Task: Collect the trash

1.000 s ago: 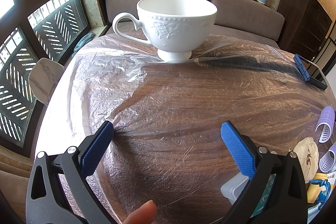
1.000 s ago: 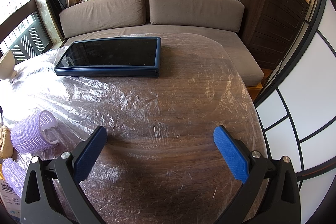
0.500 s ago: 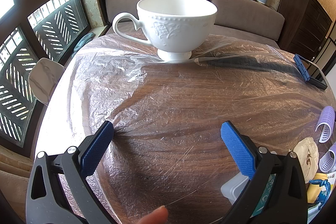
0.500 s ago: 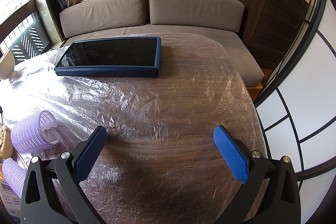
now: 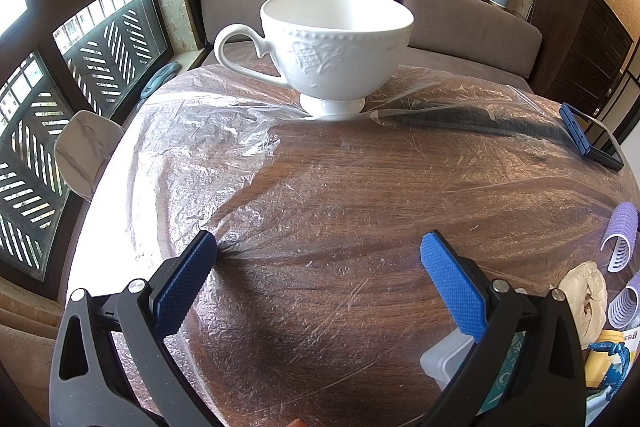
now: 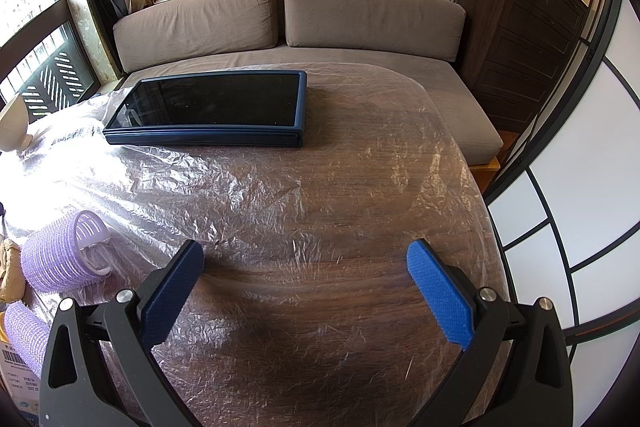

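Round wood-grain table [image 5: 360, 187] under crinkled clear plastic film [image 6: 248, 183], glossy and wrinkled. Landmark: white footed ceramic cup [image 5: 334, 47], embossed lattice pattern, looped handle, upright at the table's far side. Left gripper [image 5: 318, 277] released, blue textured pads spread wide, nothing between them, well short of the cup. Right gripper [image 6: 304, 281] also released, pads wide apart over bare film. Flat dark tablet in a blue case [image 6: 212, 109] lies right of the cup. Trash: crumpled beige tissue wad [image 5: 582, 297], soft and lumpy, far right of the cup at the near edge, just outside the left gripper's right finger, not between the pads. Two lilac ribbed cylindrical hair rollers [image 6: 66, 257] lie beside the wad.
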`<state>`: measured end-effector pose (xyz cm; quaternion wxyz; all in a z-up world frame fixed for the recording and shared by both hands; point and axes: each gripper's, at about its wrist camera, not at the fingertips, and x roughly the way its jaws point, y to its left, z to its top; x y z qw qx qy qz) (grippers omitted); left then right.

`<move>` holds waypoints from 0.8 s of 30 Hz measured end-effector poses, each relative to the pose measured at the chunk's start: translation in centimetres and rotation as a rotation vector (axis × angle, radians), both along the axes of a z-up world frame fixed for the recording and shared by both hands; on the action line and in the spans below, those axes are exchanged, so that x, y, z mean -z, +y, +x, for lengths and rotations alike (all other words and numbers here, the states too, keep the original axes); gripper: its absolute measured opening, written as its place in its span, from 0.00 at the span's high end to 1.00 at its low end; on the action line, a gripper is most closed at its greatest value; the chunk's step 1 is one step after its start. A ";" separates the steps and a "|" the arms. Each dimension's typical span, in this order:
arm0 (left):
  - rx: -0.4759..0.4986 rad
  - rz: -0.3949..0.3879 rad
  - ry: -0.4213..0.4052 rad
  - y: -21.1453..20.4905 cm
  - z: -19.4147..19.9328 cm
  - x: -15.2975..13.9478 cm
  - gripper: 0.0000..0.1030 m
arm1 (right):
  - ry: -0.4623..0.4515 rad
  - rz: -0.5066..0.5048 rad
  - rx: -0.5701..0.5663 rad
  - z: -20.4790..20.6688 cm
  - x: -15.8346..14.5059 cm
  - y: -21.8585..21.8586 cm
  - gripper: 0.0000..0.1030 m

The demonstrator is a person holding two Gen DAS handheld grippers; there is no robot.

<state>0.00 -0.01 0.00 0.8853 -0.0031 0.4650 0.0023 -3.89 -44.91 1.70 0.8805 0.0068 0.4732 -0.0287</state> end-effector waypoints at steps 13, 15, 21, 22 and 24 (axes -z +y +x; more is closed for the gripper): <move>0.000 0.000 0.000 0.0 0.0 0.0 0.01 | 0.000 0.000 0.000 0.0 0.0 0.0 0.04; 0.000 0.000 0.000 0.0 0.0 0.0 0.01 | 0.000 0.000 0.000 0.0 0.0 0.0 0.04; 0.000 0.000 0.000 0.0 0.0 0.0 0.01 | -0.001 0.000 0.000 0.0 0.2 -0.1 0.04; 0.000 0.000 0.000 0.0 0.0 0.0 0.01 | -0.001 0.000 0.000 0.0 0.2 -0.1 0.04; 0.000 0.000 0.000 0.0 0.0 0.0 0.01 | -0.001 -0.001 0.000 0.0 0.3 -0.1 0.04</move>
